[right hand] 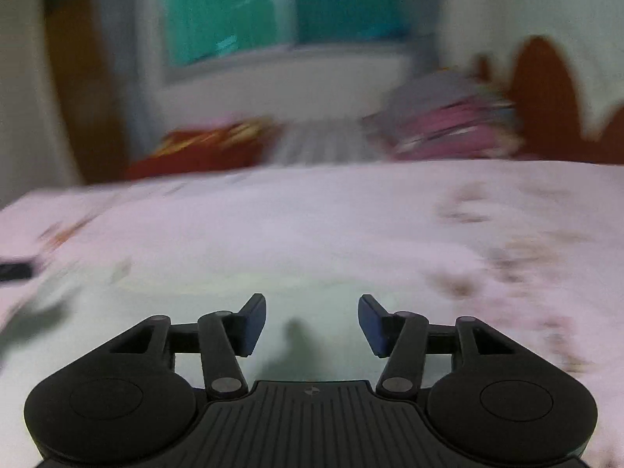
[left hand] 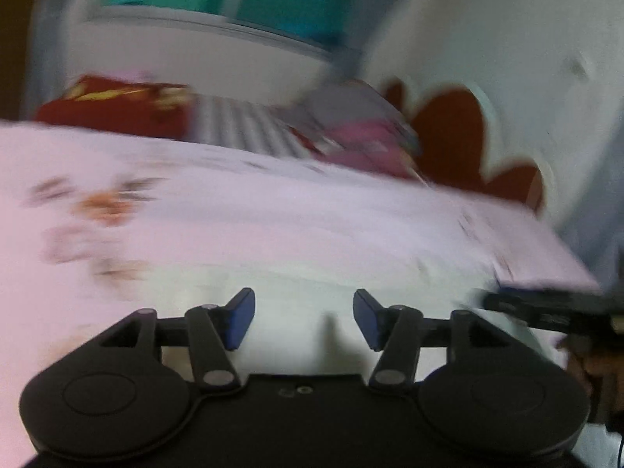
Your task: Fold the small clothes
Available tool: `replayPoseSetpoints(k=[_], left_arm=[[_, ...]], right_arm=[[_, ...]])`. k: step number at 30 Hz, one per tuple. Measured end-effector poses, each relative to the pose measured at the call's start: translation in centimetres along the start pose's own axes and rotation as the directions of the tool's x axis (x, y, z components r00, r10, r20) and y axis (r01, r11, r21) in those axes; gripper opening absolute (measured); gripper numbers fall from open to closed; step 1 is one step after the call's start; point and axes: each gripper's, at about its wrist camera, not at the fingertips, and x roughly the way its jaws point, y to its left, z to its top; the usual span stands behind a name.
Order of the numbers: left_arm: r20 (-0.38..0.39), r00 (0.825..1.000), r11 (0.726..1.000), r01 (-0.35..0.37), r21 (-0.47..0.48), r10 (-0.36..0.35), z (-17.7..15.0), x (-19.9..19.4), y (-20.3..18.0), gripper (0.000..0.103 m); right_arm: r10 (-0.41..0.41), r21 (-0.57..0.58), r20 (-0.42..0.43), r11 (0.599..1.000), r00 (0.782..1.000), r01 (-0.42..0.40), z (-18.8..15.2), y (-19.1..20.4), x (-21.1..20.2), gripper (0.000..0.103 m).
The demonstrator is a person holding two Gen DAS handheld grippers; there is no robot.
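Blue-padded, the left gripper (left hand: 304,319) and right gripper (right hand: 312,325) both stand parted with nothing between the pads, over a pale garment (right hand: 296,273) spread near the bed's (right hand: 312,202) front edge. A clothes pile (right hand: 448,121) sits at the far edge, blurred.
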Motion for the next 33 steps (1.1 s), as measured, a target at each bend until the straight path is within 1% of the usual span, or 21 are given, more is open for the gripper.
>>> replayPoseSetpoints(k=[2,3,4,7,8,10,11,12,14,16,17,19,21,22,24,25,27,28,29,31,33], left_arm=[[-0.011,1.0,0.999,0.003,0.032,-0.003,-0.3,1.7,-2.2,0.082],[-0.008,1.0,1.0,-0.007,0.024,0.008,-0.6,2.4,-2.7,0.084],[-0.013,1.0,1.0,-0.012,0.006,0.012,-0.8,2.9,-2.7,0.083],[-0.035,0.997,0.997,-0.075,-0.016,0.075,-1.5,3.5,-0.6,0.063],[-0.018,0.995,0.996,-0.094,-0.011,0.093,-1.8,2.9,0.4,0.061],[0.0,0.989,0.989,-0.145,-0.032,0.145,-2.3,1.7,2.1,0.061],[0.007,0.987,0.987,-0.159,-0.038,0.159,-2.4,1.4,2.5,0.061],[0.009,0.987,0.987,-0.159,-0.041,0.159,-2.5,1.2,2.7,0.061],[0.006,0.984,0.984,-0.175,-0.03,0.176,-2.4,0.9,2.1,0.062],[0.009,0.976,0.976,-0.22,0.005,0.22,-2.0,0.2,0.4,0.064],[0.039,0.973,0.973,-0.228,0.028,0.227,-2.0,-0.3,-0.8,0.073],[0.084,0.982,0.984,-0.171,0.046,0.167,-2.4,-1.7,-3.0,0.08],[0.046,0.994,0.992,-0.106,0.071,0.103,-3.2,-1.5,-5.1,0.079],[0.018,0.995,0.99,-0.099,0.105,0.097,-3.7,-1.0,-6.1,0.078],[-0.023,0.991,0.981,-0.125,0.149,0.13,-4.9,-0.2,-7.0,0.072],[-0.036,0.989,0.982,-0.135,0.133,0.141,-5.4,-0.1,-6.5,0.071],[-0.003,0.991,0.989,-0.131,0.071,0.132,-6.0,-1.5,-4.6,0.071],[0.005,0.991,0.99,-0.135,0.032,0.135,-6.1,-2.3,-3.4,0.065],[0.01,0.992,0.992,-0.129,0.006,0.129,-6.3,-3.1,-2.3,0.055],[0.011,0.993,0.993,-0.118,-0.027,0.119,-6.3,-4.0,-1.2,0.053],[-0.013,0.987,0.987,-0.158,0.0,0.158,-5.5,-4.1,-2.5,0.058]], right_arm=[[0.079,-0.074,-0.03,0.994,0.996,-0.081,-0.3,3.0,1.4,0.053],[0.094,-0.1,-0.047,0.99,0.994,-0.098,-0.5,4.5,2.3,0.053],[0.106,-0.116,-0.06,0.987,0.993,-0.112,-0.8,5.6,3.2,0.053],[0.112,-0.132,-0.069,0.984,0.991,-0.12,-1.2,6.2,4.4,0.053],[0.113,-0.14,-0.068,0.983,0.991,-0.121,-1.1,5.6,4.4,0.053],[0.004,-0.123,-0.036,0.992,0.999,-0.009,-1.0,3.1,4.0,0.053],[-0.119,-0.08,-0.036,0.99,0.992,0.116,-1.1,0.8,3.9,0.053],[-0.17,-0.023,-0.041,0.985,0.985,0.169,-1.2,-1.3,3.6,0.053],[-0.117,0.069,-0.053,0.99,0.992,0.121,-1.2,-4.2,3.1,0.053],[-0.119,0.033,-0.068,0.992,0.99,0.122,-0.5,-3.8,2.8,0.053],[-0.118,0.028,-0.063,0.992,0.991,0.12,-0.3,-3.4,2.3,0.053],[-0.054,0.012,-0.033,0.998,0.998,0.054,-0.1,-1.9,0.7,0.053],[0.068,-0.037,-0.051,0.997,0.996,-0.069,-0.9,0.6,-0.1,0.053],[0.105,-0.07,-0.063,0.992,0.992,-0.109,-1.4,1.9,-0.2,0.053],[0.131,-0.14,-0.094,0.98,0.987,-0.144,-2.5,4.2,0.3,0.053],[0.117,-0.166,-0.108,0.977,0.987,-0.134,-3.0,4.9,0.6,0.053],[0.073,-0.199,-0.093,0.976,0.993,-0.09,-3.6,4.9,0.7,0.053],[0.027,-0.193,-0.08,0.98,0.996,-0.042,-3.5,4.1,0.5,0.053],[-0.038,-0.17,-0.072,0.985,0.997,0.025,-3.5,2.8,0.3,0.053],[-0.134,-0.093,-0.077,0.988,0.988,0.127,-3.6,0.2,-0.8,0.053],[-0.144,-0.054,-0.098,0.989,0.985,0.139,-3.8,-1.6,-1.3,0.053]])
